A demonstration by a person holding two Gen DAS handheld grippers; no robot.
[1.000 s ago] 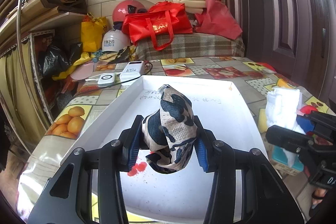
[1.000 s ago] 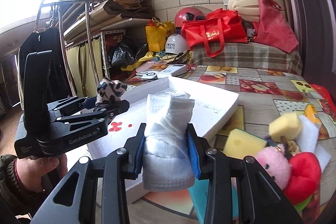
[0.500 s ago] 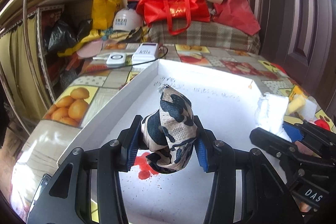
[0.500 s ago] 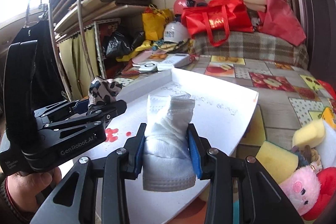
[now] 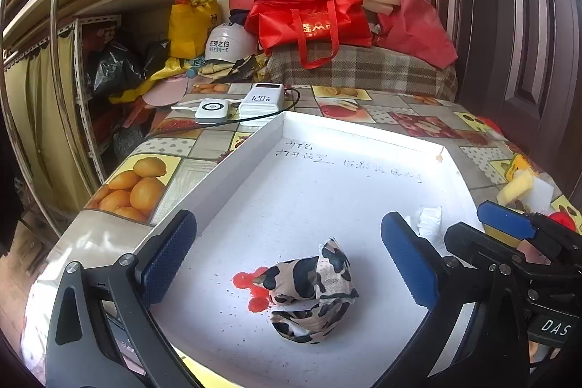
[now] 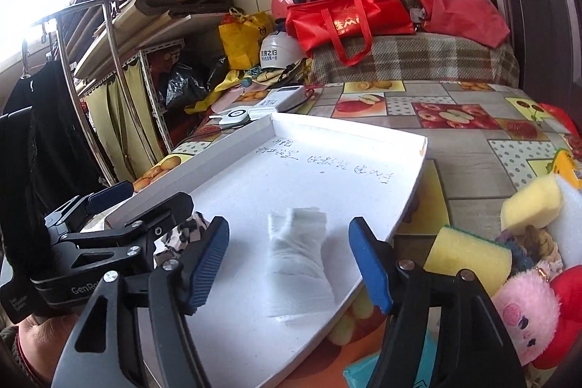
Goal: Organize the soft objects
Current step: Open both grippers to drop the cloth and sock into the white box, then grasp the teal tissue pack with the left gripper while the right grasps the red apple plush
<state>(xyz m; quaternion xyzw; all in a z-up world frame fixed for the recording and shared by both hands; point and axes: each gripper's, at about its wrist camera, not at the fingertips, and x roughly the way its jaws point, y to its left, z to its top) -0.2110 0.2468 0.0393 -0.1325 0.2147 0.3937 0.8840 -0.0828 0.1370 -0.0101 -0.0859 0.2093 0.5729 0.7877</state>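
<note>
A black-and-cream patterned cloth (image 5: 313, 293) lies in the white tray (image 5: 320, 191), over a red stain. My left gripper (image 5: 287, 260) is open around it, not touching. A white folded cloth (image 6: 298, 264) lies in the tray (image 6: 327, 177) near its right edge; a bit of it shows in the left wrist view (image 5: 427, 219). My right gripper (image 6: 291, 264) is open, its blue pads on either side of the white cloth. The left gripper (image 6: 116, 217) shows at the left of the right wrist view, over the patterned cloth (image 6: 182, 235).
To the right of the tray lie yellow sponges (image 6: 469, 255), a white foam block (image 6: 569, 217), a pink plush (image 6: 523, 315) and a red plush (image 6: 571, 311). Power banks (image 5: 262, 99) with cables sit behind the tray. Bags and helmets are piled at the back.
Both grippers have opened and dropped their cloths into the tray. The patterned cloth now lies on the red stain, the white cloth near the tray's right edge.
</note>
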